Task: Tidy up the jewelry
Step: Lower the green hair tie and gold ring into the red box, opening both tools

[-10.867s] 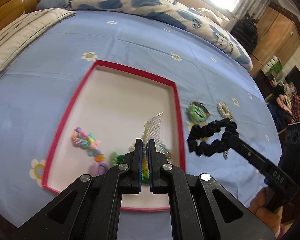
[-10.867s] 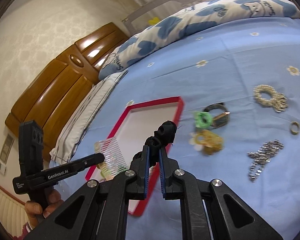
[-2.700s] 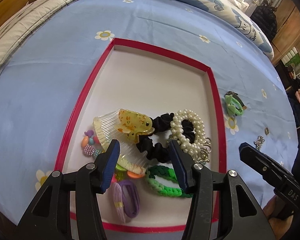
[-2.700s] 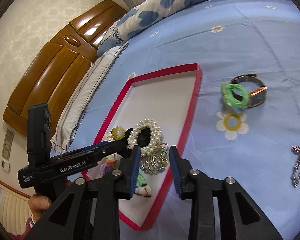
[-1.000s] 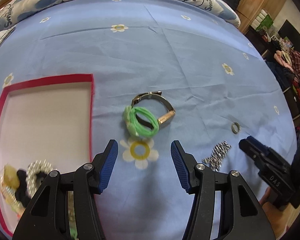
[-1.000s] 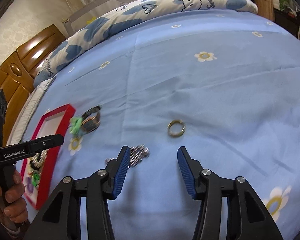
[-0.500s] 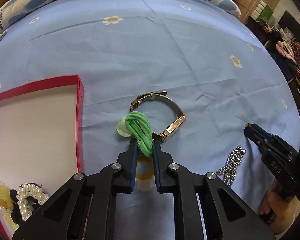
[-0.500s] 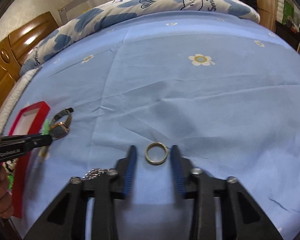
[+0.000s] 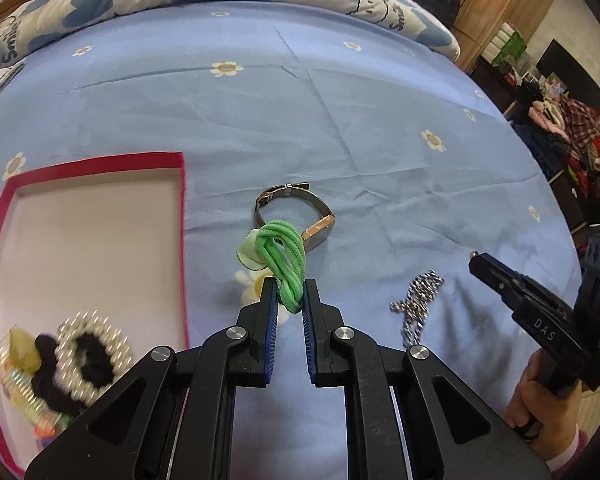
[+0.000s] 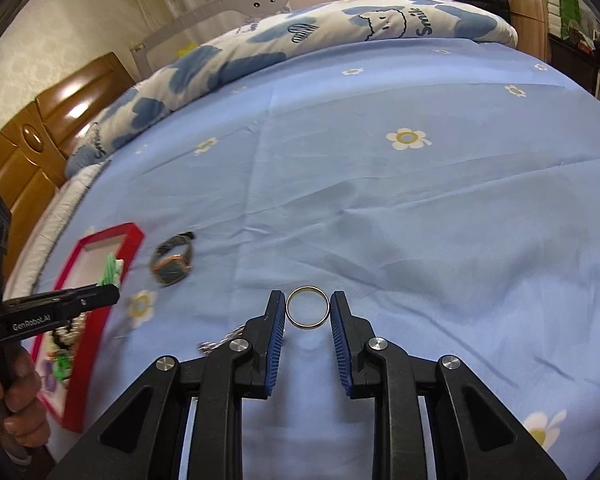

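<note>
The green hair tie (image 9: 283, 258) is gripped between the closed jaws of the left gripper (image 9: 288, 294), just right of the red tray (image 9: 182, 216) and near the watch (image 9: 296, 216). The gold ring (image 10: 307, 307) is framed on the bedsheet (image 10: 380, 200) by the spread fingers of the right gripper (image 10: 307, 312).

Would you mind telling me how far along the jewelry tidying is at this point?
Partly done. The red tray already holds the pearl bracelet, black scrunchie and other hair pieces. In hand: the left gripper is shut on the green hair tie, and the right gripper is closing around the gold ring. Still on the bedsheet: the watch and silver chain.
</note>
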Available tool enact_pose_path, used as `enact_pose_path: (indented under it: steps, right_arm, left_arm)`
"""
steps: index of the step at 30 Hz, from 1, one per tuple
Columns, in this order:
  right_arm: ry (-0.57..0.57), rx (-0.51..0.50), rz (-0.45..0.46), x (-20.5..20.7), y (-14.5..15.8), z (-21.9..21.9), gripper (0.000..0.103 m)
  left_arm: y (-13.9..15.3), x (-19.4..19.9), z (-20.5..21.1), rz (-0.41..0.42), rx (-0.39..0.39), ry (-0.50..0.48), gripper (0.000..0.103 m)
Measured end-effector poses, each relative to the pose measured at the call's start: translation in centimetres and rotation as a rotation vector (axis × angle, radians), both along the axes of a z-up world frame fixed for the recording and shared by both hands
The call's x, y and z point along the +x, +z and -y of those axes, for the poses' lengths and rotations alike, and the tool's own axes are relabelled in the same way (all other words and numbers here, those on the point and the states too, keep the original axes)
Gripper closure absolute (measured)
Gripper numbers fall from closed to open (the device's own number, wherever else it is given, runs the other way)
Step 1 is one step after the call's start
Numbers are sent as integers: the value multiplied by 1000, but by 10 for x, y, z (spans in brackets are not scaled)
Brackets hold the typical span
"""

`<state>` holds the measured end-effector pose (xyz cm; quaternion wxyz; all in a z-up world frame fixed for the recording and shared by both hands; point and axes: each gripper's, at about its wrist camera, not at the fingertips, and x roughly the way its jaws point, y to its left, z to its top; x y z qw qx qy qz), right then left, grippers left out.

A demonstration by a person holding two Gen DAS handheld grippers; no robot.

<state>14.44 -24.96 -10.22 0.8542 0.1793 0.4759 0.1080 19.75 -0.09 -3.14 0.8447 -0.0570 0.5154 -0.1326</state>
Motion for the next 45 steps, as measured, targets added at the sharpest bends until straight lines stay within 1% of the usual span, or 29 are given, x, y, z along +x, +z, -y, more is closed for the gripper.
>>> enact_pose_path:
  steps: [9,18,22,36,45]
  right_arm:
    - [88,37,32,-24,25,-34,80]
    - [190,60,55,-41,42,-81,80]
    - [244,77,61,-45,47,-103,80]
    - [403,114,83,-53,66,-177,80]
    - [496,121,70,-55,61,-223,80]
  left_arm:
    - [19,-32,-24,27,-37,49,93]
    - [28,-62,-54,43,-39,110,93]
    - [29,-77,-76,43,-40,150,93]
    - [21,-111,-145,29,-26,280,93]
    - [9,-116,-172,11,-29,330,93]
